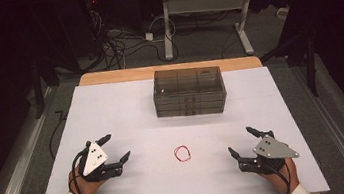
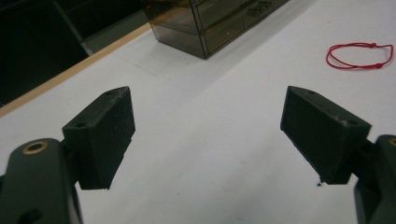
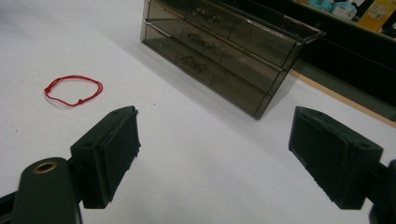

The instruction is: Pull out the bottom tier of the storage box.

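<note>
Midway along the table's (image 1: 111,110) near edge lies a thin red cord loop (image 1: 182,153), a slightly uneven oval with small knots, flat on matte white. Near the far edge sits a smoky see-through plastic drawer box (image 1: 189,91). Left gripper (image 1: 111,149) and right gripper (image 1: 239,142) flank the loop, black padded jaws wide, empty. Dark floor, tangled cables beyond.
</note>
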The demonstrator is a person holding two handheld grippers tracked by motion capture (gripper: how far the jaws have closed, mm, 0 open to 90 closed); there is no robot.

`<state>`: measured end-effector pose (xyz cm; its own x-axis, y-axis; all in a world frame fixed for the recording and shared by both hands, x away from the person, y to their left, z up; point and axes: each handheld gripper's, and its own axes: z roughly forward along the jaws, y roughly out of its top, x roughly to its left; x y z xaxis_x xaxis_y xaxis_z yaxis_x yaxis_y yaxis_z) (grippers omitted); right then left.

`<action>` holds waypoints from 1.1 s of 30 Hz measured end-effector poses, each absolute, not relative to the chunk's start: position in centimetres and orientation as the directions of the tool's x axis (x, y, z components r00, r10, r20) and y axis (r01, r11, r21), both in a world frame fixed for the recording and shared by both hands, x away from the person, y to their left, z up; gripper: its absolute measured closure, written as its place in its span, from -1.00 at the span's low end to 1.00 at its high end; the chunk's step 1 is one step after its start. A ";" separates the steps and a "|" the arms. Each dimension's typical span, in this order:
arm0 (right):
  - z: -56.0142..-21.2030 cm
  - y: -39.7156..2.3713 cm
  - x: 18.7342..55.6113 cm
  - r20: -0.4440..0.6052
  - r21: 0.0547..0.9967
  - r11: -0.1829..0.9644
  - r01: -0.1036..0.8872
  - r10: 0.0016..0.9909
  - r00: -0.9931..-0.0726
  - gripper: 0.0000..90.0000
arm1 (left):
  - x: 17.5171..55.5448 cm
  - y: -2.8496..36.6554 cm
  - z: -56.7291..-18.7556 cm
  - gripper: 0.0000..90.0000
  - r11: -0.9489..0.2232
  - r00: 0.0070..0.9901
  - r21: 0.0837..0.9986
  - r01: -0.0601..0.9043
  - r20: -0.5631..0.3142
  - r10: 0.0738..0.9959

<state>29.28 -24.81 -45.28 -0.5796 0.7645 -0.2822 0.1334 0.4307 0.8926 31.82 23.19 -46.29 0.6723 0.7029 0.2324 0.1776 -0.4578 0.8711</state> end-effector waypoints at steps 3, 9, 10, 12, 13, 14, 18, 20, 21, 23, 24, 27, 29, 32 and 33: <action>-45.3 -24.9 29.4 -0.274 0.894 0.426 0.138 0.764 -0.584 -0.62 | 31.8 23.1 -46.5 -0.62 -0.468 0.667 0.865 0.185 0.239 0.705; -45.4 -24.8 29.5 -0.275 0.892 0.430 0.141 0.762 -0.587 -0.63 | 31.7 22.9 -46.6 -0.61 -0.488 0.667 0.852 0.190 0.252 0.701; -45.4 -24.8 29.5 -0.276 0.891 0.431 0.140 0.761 -0.587 -0.64 | 31.6 22.9 -46.6 -0.61 -0.492 0.666 0.851 0.184 0.260 0.699; -45.4 -24.8 29.5 -0.272 0.892 0.429 0.142 0.760 -0.590 -0.64 | 31.7 22.9 -46.6 -0.60 -0.491 0.670 0.851 0.189 0.254 0.698; -45.4 -24.8 29.5 -0.271 0.893 0.428 0.138 0.758 -0.594 -0.64 | 31.7 22.9 -46.6 -0.60 -0.497 0.668 0.847 0.188 0.260 0.697; -45.4 -24.7 29.5 -0.276 0.893 0.429 0.133 0.758 -0.591 -0.64 | 31.7 22.9 -46.6 -0.60 -0.497 0.668 0.847 0.187 0.261 0.697; -45.5 -24.6 29.7 -0.279 0.891 0.434 0.135 0.756 -0.592 -0.63 | 31.6 22.8 -46.6 -0.60 -0.504 0.668 0.844 0.184 0.269 0.694; -45.5 -24.6 29.8 -0.280 0.890 0.436 0.133 0.752 -0.596 -0.63 | 31.6 22.9 -46.5 -0.60 -0.497 0.667 0.847 0.187 0.263 0.697; -45.5 -24.6 29.8 -0.278 0.890 0.436 0.135 0.753 -0.597 -0.62 | 31.6 22.9 -46.5 -0.60 -0.496 0.669 0.848 0.188 0.260 0.697; -45.6 -24.5 30.0 -0.286 0.886 0.444 0.135 0.753 -0.593 -0.61 | 31.7 22.8 -46.6 -0.60 -0.505 0.669 0.842 0.190 0.266 0.694; -45.7 -24.5 30.0 -0.285 0.885 0.444 0.139 0.753 -0.593 -0.61 | 31.7 22.7 -46.6 -0.60 -0.510 0.669 0.839 0.188 0.271 0.692; -45.7 -24.5 30.2 -0.293 0.880 0.453 0.139 0.751 -0.592 -0.58 | 31.7 22.6 -46.7 -0.60 -0.519 0.673 0.833 0.190 0.274 0.687; -45.7 -24.4 30.4 -0.300 0.878 0.460 0.136 0.748 -0.592 -0.58 | 31.7 22.5 -46.8 -0.60 -0.525 0.676 0.830 0.189 0.277 0.683; -45.8 -24.0 30.6 -0.321 0.869 0.479 0.127 0.739 -0.592 -0.57 | 31.7 22.4 -46.8 -0.60 -0.529 0.676 0.827 0.189 0.281 0.681; -45.8 -23.9 30.8 -0.323 0.868 0.481 0.126 0.737 -0.593 -0.57 | 31.7 22.3 -46.8 -0.60 -0.529 0.677 0.827 0.187 0.282 0.680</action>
